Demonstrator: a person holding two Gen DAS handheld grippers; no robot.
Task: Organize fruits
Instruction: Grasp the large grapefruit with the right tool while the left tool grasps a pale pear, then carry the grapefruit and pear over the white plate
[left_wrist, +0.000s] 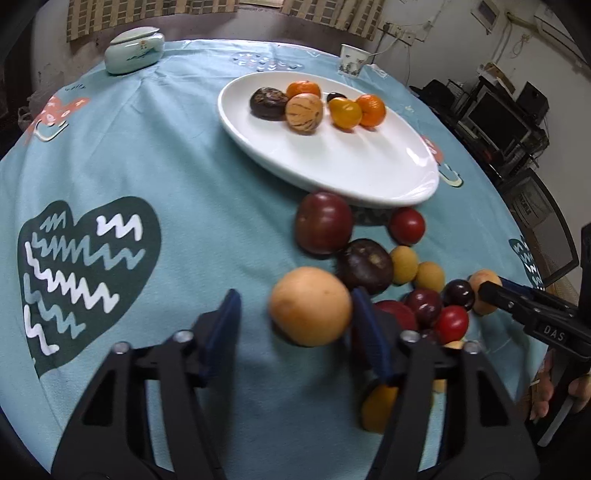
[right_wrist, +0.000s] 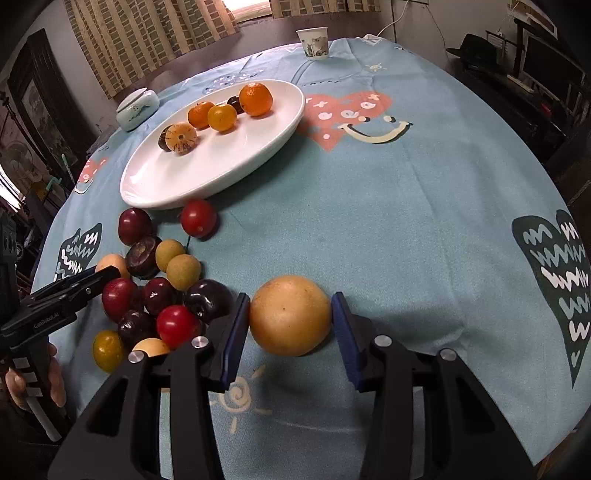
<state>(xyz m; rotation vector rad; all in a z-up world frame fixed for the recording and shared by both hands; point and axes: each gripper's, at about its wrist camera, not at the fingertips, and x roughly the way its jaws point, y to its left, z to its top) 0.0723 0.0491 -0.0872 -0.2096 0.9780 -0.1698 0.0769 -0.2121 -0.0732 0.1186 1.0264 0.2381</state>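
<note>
Left gripper (left_wrist: 295, 297): partly open around tan fruit (left_wrist: 310, 306), touching at 1 pad only. Right gripper (right_wrist: 290, 300): clamped on golden fruit (right_wrist: 290, 314), low over cloth (right_wrist: 406, 221). Beside both, loose pile (right_wrist: 159, 295); beyond, plate (left_wrist: 332, 162) with 6 fruits.

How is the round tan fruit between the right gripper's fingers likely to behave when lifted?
The tan fruit looks round and smooth, so it could slip from the flat fingers and would probably roll on the tablecloth. It is larger than the neighbouring fruits, so probably heavier.
</note>
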